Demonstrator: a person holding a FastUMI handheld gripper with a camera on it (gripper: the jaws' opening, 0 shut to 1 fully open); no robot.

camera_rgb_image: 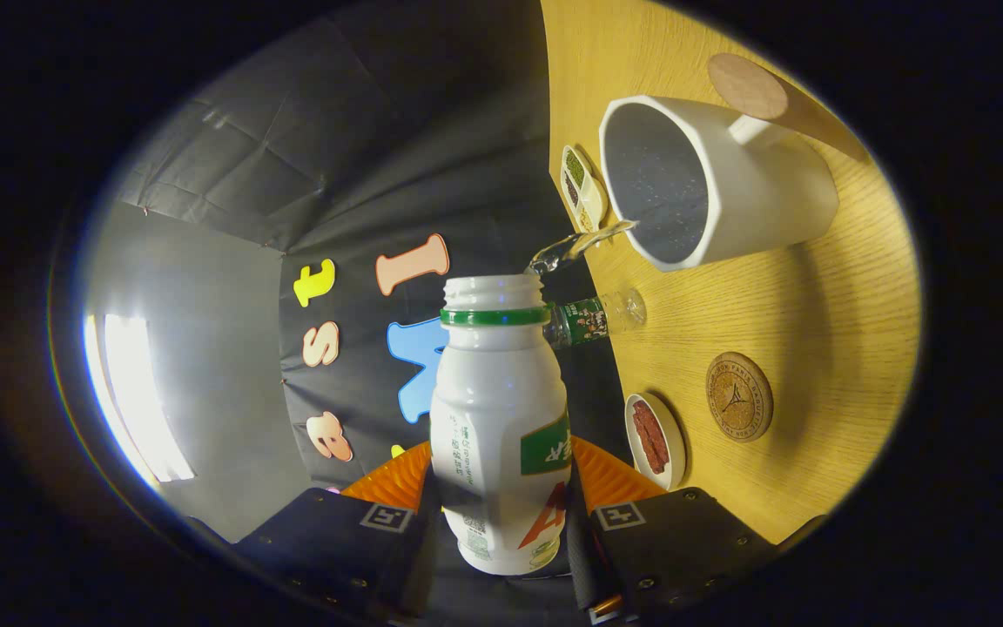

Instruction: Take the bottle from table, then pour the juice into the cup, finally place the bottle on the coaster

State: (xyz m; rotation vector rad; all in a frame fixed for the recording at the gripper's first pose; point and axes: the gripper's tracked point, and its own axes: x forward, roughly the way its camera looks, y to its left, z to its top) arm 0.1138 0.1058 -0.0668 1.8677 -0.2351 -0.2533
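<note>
My gripper (501,488) is shut on a white plastic bottle (501,418) with a green neck ring and an open mouth, held between both fingers. The whole view is rolled, so the wooden table (815,296) stands on the far side like a wall. A thin clear stream (575,246) runs from the bottle's mouth to the rim of a white cup (719,178) with a dark speckled inside. A round cork coaster (738,396) with a printed emblem lies on the table near the cup, beyond my fingers.
A small glass bottle with a green label (593,320) lies by the table's edge. A small white dish with red strips (654,440) sits beside the coaster. A divided dish of seasonings (582,187) rests next to the cup. A second cork disc (747,85) lies past the cup's handle.
</note>
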